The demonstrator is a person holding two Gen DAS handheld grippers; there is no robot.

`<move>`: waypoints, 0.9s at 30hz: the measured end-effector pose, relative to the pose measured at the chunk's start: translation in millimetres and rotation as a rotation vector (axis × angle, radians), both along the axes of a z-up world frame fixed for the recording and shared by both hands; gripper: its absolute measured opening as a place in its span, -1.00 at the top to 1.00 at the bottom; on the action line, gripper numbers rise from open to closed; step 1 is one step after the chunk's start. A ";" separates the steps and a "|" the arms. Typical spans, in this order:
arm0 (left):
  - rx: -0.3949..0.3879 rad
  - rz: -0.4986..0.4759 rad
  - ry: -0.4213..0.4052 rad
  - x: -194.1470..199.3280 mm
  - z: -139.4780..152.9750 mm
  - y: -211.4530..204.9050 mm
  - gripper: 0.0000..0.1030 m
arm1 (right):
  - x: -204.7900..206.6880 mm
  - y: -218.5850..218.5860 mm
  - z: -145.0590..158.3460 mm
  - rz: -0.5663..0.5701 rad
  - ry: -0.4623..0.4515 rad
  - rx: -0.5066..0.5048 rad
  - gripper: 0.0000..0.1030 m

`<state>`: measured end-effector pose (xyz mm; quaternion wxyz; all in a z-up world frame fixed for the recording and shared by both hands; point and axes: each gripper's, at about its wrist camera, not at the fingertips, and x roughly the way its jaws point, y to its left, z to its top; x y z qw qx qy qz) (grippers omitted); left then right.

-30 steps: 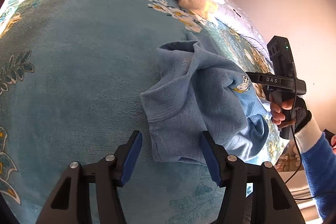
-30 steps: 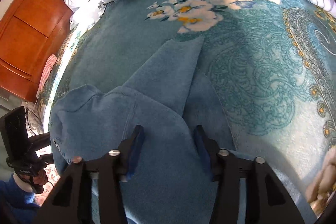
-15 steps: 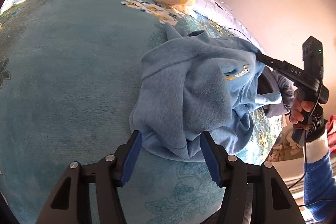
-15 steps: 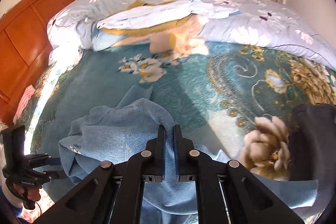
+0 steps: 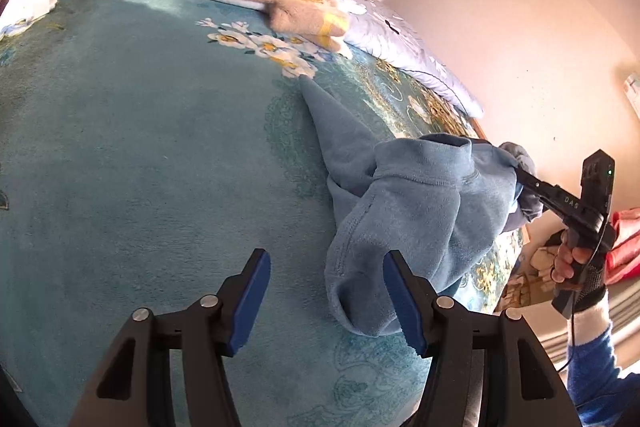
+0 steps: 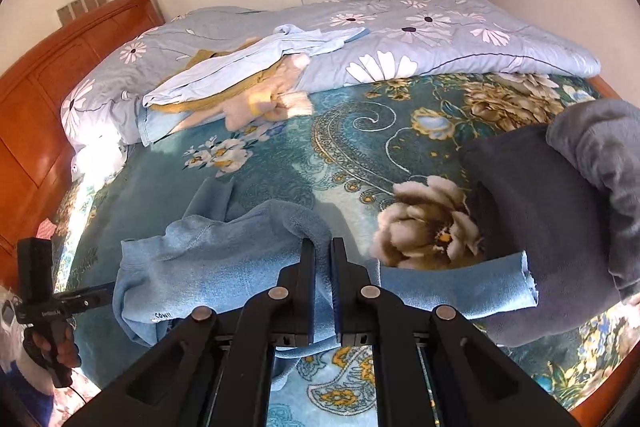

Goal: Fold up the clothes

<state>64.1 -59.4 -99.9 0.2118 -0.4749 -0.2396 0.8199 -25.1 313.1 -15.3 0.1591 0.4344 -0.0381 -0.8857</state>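
Observation:
A light blue fleece top (image 5: pixel 404 211) lies bunched on the teal floral blanket (image 5: pixel 140 155). My right gripper (image 6: pixel 323 247) is shut on a fold of the top (image 6: pixel 224 263) and holds that part lifted above the bed; one sleeve (image 6: pixel 452 287) trails to the right. In the left wrist view the right gripper (image 5: pixel 520 179) pinches the top's far edge. My left gripper (image 5: pixel 326 291) is open and empty; the top's lower hem hangs just beside its right finger (image 5: pixel 404 299).
A pile of clothes (image 6: pixel 240 75) lies at the head of the bed against a floral quilt (image 6: pixel 440 39). A dark grey folded garment (image 6: pixel 560 219) sits at the right. The wooden headboard (image 6: pixel 48 87) stands at the left.
My right gripper closed on the blue top and lifted and pulled it to the right. The top moved right from in front of the left gripper's open fingers.

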 end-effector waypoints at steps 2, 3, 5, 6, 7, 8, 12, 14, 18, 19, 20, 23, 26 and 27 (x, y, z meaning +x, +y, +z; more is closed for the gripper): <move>-0.019 -0.021 0.008 -0.1 -2.4 10.0 -0.18 | 1.9 0.9 0.9 -0.006 0.001 0.002 0.87; -0.033 -0.027 0.006 -1.0 -3.8 14.9 -0.15 | 2.6 1.1 1.3 -0.009 0.001 0.005 0.87; -0.042 -0.037 0.003 -0.1 -5.7 19.8 0.07 | 3.2 2.0 2.4 -0.014 0.000 0.001 0.87; -0.045 -0.042 0.001 0.5 -6.6 22.0 0.28 | 3.4 2.6 3.0 -0.017 0.001 -0.005 0.87; -0.048 -0.045 0.001 2.4 -7.1 23.4 0.40 | 3.7 3.2 3.8 -0.020 0.001 -0.009 0.87; -0.052 -0.048 0.002 4.4 -6.8 24.8 0.64 | 4.0 3.5 4.8 -0.024 0.003 -0.011 0.87; -0.093 -0.040 0.025 9.3 -2.1 30.1 0.87 | 4.1 4.2 8.0 -0.038 0.008 -0.014 0.87; -0.112 -0.008 0.049 12.0 5.8 27.5 0.89 | 3.4 3.9 12.2 -0.045 0.018 -0.012 0.87; -0.151 0.074 0.156 -0.9 43.8 15.6 0.89 | -2.0 3.1 31.4 -0.059 0.060 -0.013 0.87; -0.165 0.090 0.189 -6.7 55.9 13.8 0.89 | -3.7 2.0 40.5 -0.059 0.081 -0.016 0.87; -0.179 0.106 0.221 -12.4 68.1 12.0 0.89 | -5.4 0.8 49.7 -0.058 0.102 -0.019 0.87; -0.223 0.152 0.321 -28.9 107.7 7.0 0.89 | -9.5 -4.4 81.8 -0.049 0.181 -0.013 0.87; -0.251 0.195 0.423 -43.8 150.3 -6.6 0.90 | -15.4 -10.1 116.3 -0.042 0.251 -0.002 0.87; -0.261 0.205 0.458 -46.3 166.0 -10.7 0.90 | -16.1 -12.2 127.9 -0.042 0.276 0.001 0.87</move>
